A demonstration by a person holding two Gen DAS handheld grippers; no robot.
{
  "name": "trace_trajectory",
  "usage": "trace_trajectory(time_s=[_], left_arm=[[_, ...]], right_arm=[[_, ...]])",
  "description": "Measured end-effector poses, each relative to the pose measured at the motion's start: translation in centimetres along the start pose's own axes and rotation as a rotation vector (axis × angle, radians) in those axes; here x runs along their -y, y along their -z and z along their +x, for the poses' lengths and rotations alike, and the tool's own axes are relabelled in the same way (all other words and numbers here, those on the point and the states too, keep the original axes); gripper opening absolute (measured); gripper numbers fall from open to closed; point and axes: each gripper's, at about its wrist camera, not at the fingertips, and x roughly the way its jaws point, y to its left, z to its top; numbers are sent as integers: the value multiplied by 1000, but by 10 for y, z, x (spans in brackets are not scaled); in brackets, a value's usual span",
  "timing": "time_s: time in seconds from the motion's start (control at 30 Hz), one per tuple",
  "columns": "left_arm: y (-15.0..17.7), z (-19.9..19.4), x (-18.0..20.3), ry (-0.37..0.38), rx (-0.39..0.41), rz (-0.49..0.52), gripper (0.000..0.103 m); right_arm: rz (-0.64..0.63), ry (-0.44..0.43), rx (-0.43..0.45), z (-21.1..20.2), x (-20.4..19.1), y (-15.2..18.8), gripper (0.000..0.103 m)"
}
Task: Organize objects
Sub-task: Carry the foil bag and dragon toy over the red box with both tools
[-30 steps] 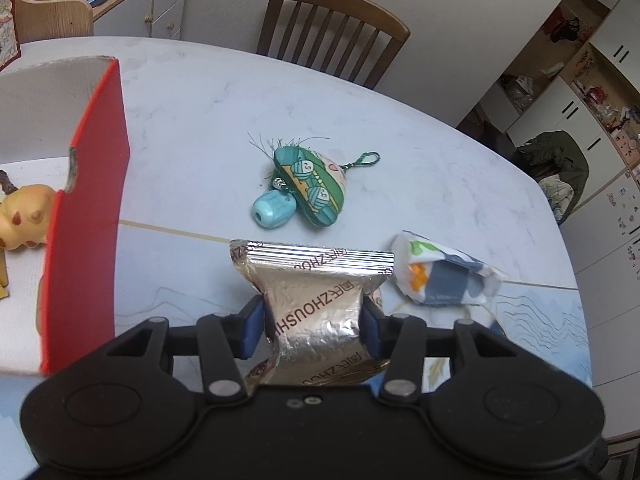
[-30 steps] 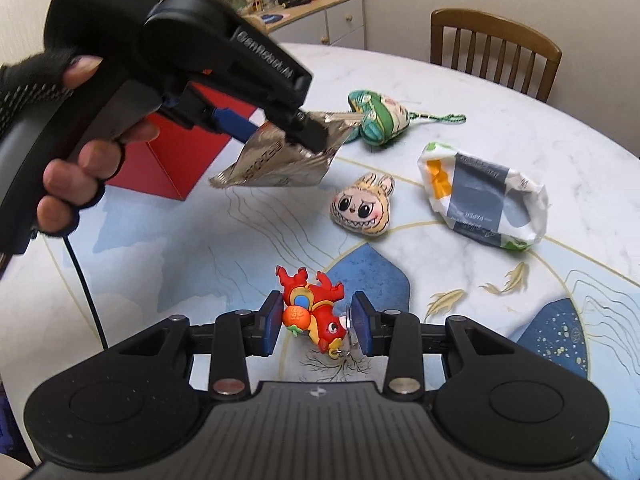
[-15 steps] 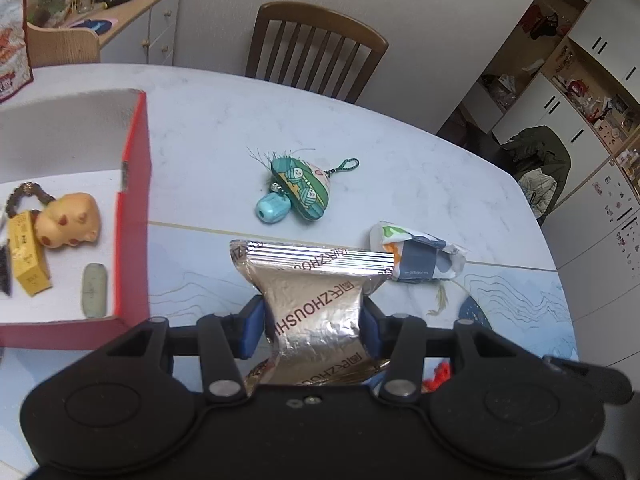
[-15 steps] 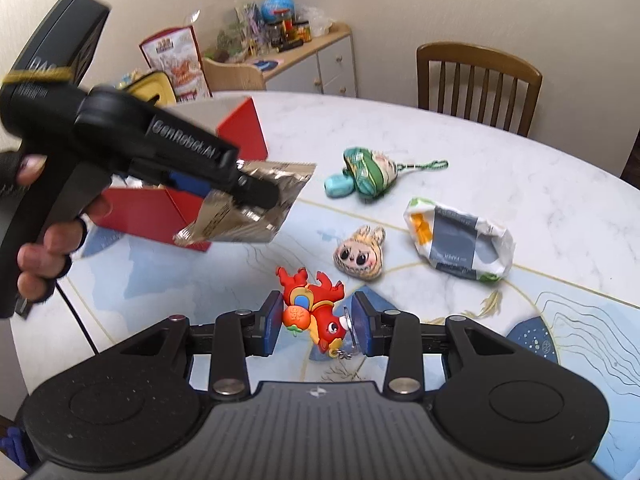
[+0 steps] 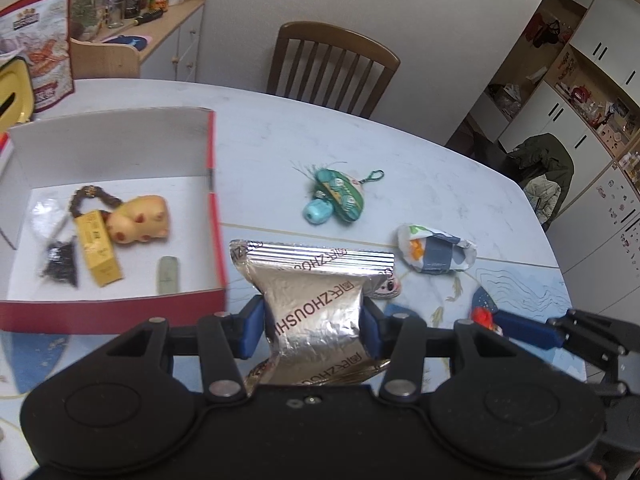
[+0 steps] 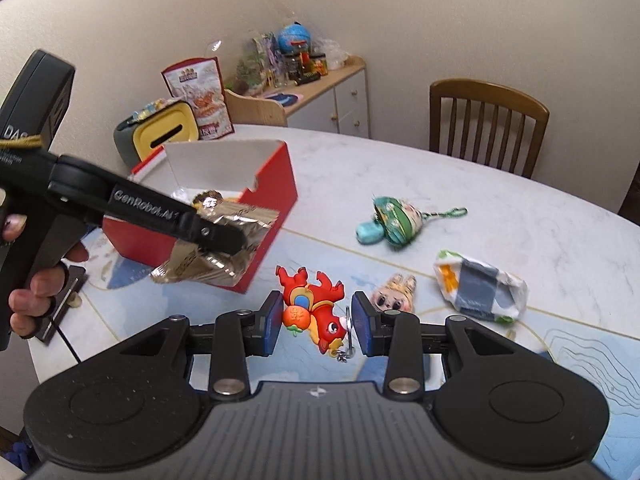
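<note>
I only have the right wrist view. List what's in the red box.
Observer: The red box holds a yellow spotted animal toy, a yellow carton, a dark bag and a pale green bar.
Operator: Tell me where there's room for the foil packet.
Observer: Bare white floor shows along the box's far wall, behind the toy.
Operator: Read me the packet's print.
Observer: The foil packet, pinched between the pads of the left gripper, reads ZHOUSHI, upside down in the left wrist view.
</note>
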Motion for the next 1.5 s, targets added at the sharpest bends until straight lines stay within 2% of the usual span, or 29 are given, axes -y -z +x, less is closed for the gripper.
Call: trace_trajectory(time_s=[0.27, 0.8, 1.23, 1.5], left_arm=[[-2, -30, -35, -19, 29, -4, 48], [-8, -54, -108, -54, 49, -40, 48], [-31, -61, -156, -76, 81, -55, 48], [-53, -50, -182, -103, 83, -60, 48]], right_arm=[[-12, -11, 15, 2, -30, -16, 37], [-62, -48, 27, 36, -97, -49, 37], [-89, -49, 15, 80, -137, -77, 37], [-114, -39, -21, 114, -155, -92, 37]])
